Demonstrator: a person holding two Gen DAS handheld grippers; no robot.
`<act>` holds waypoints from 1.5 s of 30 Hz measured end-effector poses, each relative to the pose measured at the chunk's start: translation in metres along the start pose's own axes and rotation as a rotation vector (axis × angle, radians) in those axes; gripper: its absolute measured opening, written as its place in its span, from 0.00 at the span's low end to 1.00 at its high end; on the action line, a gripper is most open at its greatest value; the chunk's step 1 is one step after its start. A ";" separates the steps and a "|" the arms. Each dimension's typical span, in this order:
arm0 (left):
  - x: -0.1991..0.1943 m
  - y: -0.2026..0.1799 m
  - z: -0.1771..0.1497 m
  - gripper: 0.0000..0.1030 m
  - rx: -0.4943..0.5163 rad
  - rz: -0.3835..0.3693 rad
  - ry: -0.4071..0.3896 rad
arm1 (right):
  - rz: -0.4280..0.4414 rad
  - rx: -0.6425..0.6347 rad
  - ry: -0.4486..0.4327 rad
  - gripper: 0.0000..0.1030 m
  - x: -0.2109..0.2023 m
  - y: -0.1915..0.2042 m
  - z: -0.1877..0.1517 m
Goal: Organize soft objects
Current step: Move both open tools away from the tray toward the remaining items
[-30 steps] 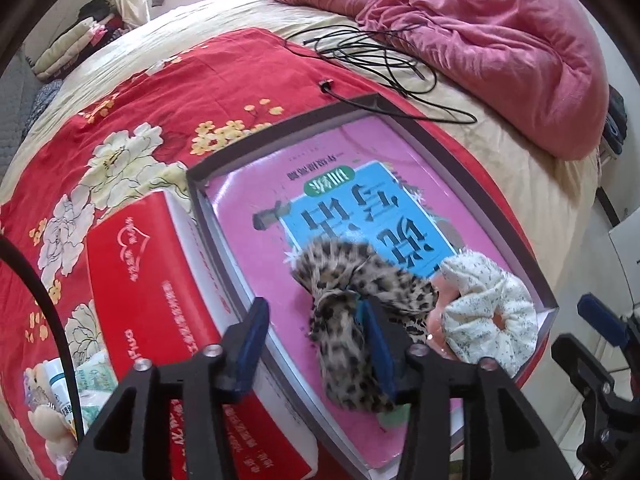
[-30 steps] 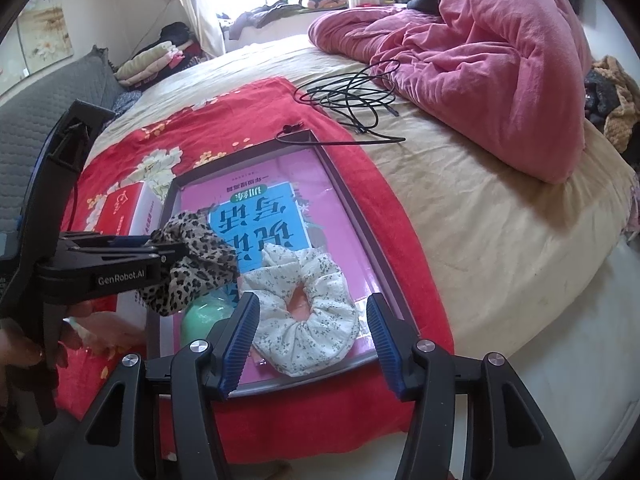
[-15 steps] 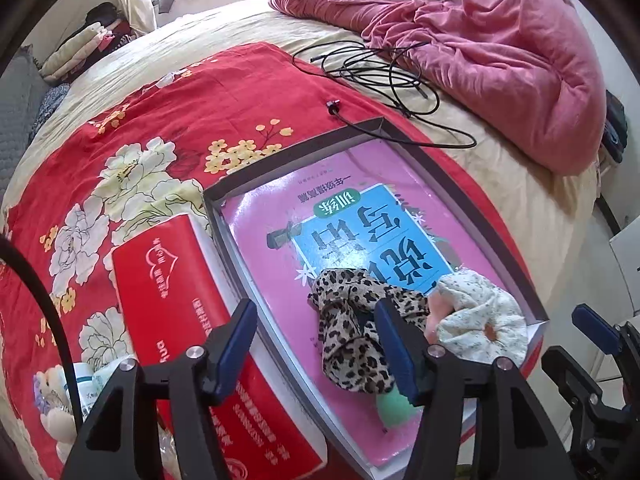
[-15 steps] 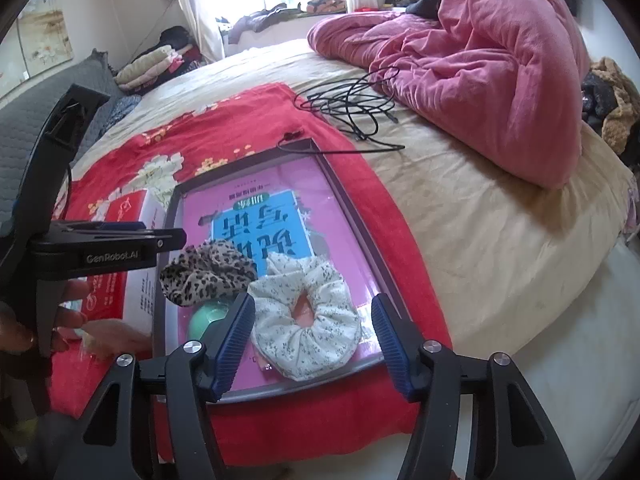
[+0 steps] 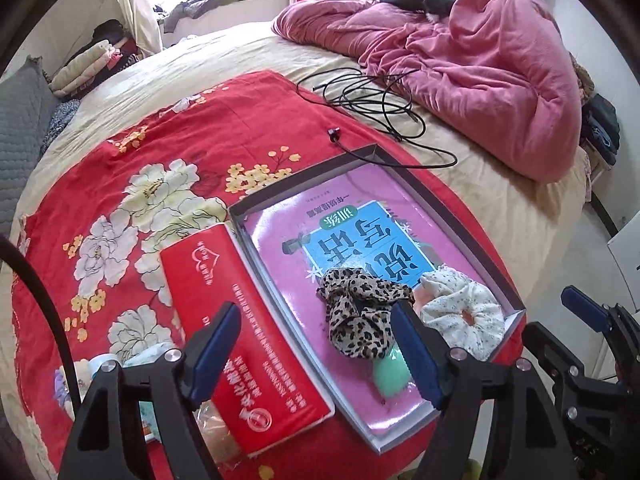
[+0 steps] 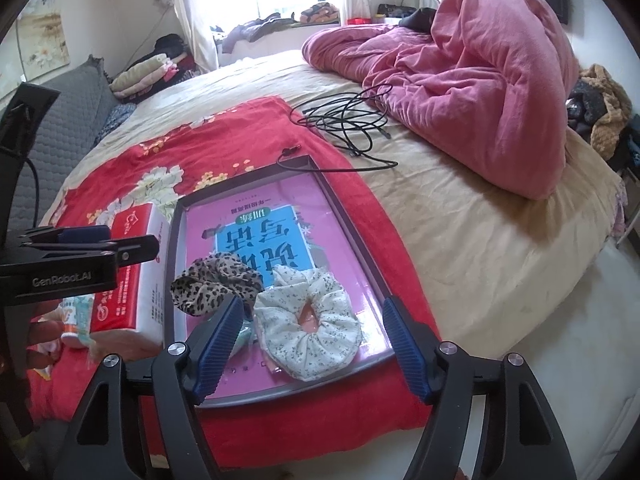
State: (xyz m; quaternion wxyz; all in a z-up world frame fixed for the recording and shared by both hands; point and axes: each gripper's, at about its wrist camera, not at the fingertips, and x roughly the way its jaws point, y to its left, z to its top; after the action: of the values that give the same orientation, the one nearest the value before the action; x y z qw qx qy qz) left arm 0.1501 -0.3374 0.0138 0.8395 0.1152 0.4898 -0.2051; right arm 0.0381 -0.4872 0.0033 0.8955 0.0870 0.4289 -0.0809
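A leopard-print scrunchie [image 5: 362, 312] [image 6: 214, 282] lies in a shallow grey tray [image 5: 404, 174] [image 6: 356, 240] on a pink and blue book. A white floral scrunchie [image 5: 462, 312] [image 6: 310, 326] lies beside it, and a mint-green soft object [image 5: 390, 376] [image 6: 245, 332] sits under the leopard one's near edge. My left gripper [image 5: 316, 352] is open and empty, above the tray's left wall. My right gripper [image 6: 310, 346] is open and empty, its fingers either side of the white scrunchie, held above it.
A red tissue pack [image 5: 236, 320] [image 6: 132, 276] lies left of the tray on a red floral cloth [image 5: 140, 168]. Small soft toys [image 5: 84, 376] lie near the left. A black cable [image 5: 372, 100] and a pink duvet [image 5: 480, 64] lie behind the tray.
My left gripper let go of the leopard scrunchie in the tray, opened and drew back upward. My right gripper drew back a little.
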 end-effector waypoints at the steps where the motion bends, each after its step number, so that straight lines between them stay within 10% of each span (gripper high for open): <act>1: -0.004 0.001 -0.002 0.74 -0.003 -0.001 -0.004 | -0.005 -0.004 -0.003 0.72 -0.002 0.001 0.000; 45: -0.097 0.094 -0.091 0.80 -0.165 0.052 -0.084 | 0.036 -0.103 -0.108 0.75 -0.069 0.098 -0.001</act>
State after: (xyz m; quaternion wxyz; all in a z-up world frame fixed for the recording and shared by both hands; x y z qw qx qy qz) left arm 0.0800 -0.1955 0.0530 0.8709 0.0494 0.4665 -0.1469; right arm 0.0163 -0.3867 0.0648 0.9220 0.0439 0.3819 -0.0469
